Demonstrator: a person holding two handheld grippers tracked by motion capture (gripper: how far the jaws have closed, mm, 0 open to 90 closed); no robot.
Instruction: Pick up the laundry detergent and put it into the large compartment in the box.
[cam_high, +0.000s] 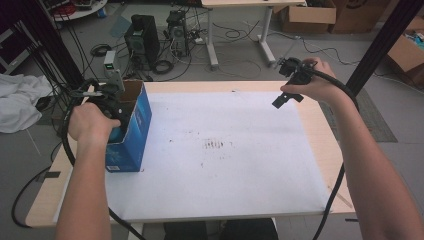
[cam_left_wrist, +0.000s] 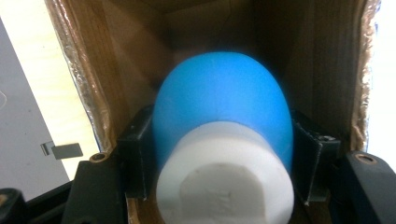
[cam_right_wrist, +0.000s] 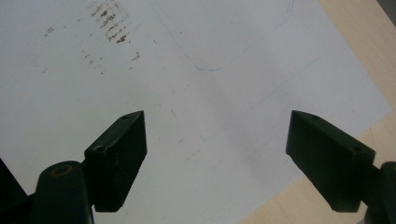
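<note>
The bench (cam_high: 320, 150) is the largest thing here, a pale wooden top covered by a white sheet (cam_high: 225, 165) with a few dark smudges near its middle. At its left edge stands an open blue cardboard box (cam_high: 131, 131), upright, its brown inside facing up. The left tool (cam_left_wrist: 219, 154) reaches down into that box, and its jaws are clamped on a blue bulb with a white cap (cam_left_wrist: 223, 140); the left gripper view shows the black pads pressing both flanks of the blue body, with the box's inner walls all around. The bulb hangs inside the box, still gripped; whether it touches the bottom cannot be told. The right tool (cam_high: 290, 82) hovers over the far right of the sheet, jaws spread wide with nothing between them.

To do this step well, I judge the left hand should keep the bulb clear of the box walls, keep the squeeze gentle since the bulb looks soft, and move straight up or down. The idle right tool could steady the box.
</note>
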